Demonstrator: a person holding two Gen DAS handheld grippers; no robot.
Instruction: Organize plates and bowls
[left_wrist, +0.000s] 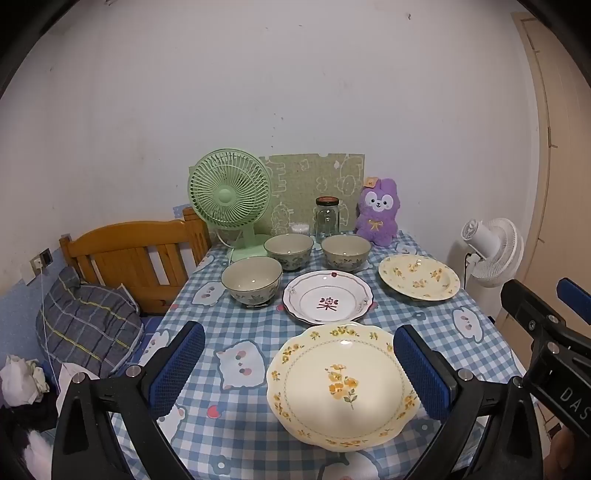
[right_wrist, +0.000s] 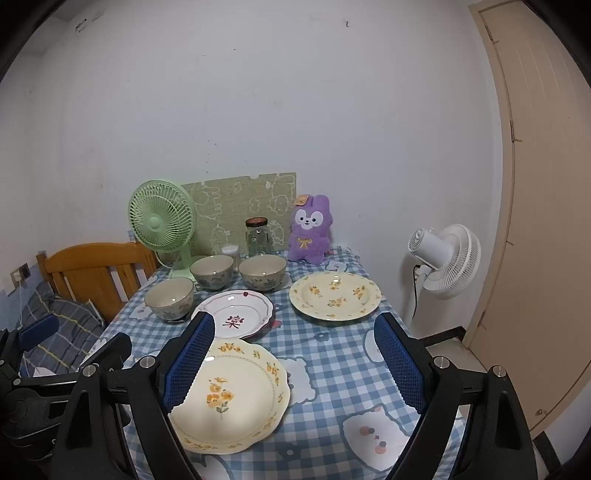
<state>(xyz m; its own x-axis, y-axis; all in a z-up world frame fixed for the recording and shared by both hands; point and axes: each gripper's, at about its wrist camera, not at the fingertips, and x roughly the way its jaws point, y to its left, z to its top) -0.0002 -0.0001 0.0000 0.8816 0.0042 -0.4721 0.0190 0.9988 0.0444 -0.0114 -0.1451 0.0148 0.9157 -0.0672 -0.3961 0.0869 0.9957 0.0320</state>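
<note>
From the left wrist, my left gripper (left_wrist: 299, 365) stood wide open, empty, above the near yellow plate (left_wrist: 341, 384) on the bench (left_wrist: 236, 314); three bowls (left_wrist: 252, 280) sat beyond. From the right wrist, my right gripper (right_wrist: 295, 362) gaped empty, the plate just left.

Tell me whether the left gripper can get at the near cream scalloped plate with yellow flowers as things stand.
Probably yes. The left gripper is open and empty, and the near cream scalloped plate with yellow flowers lies flat on the checked tablecloth just ahead between its fingers, with nothing in between. It lies flat, so gripping its rim may be awkward.
</note>
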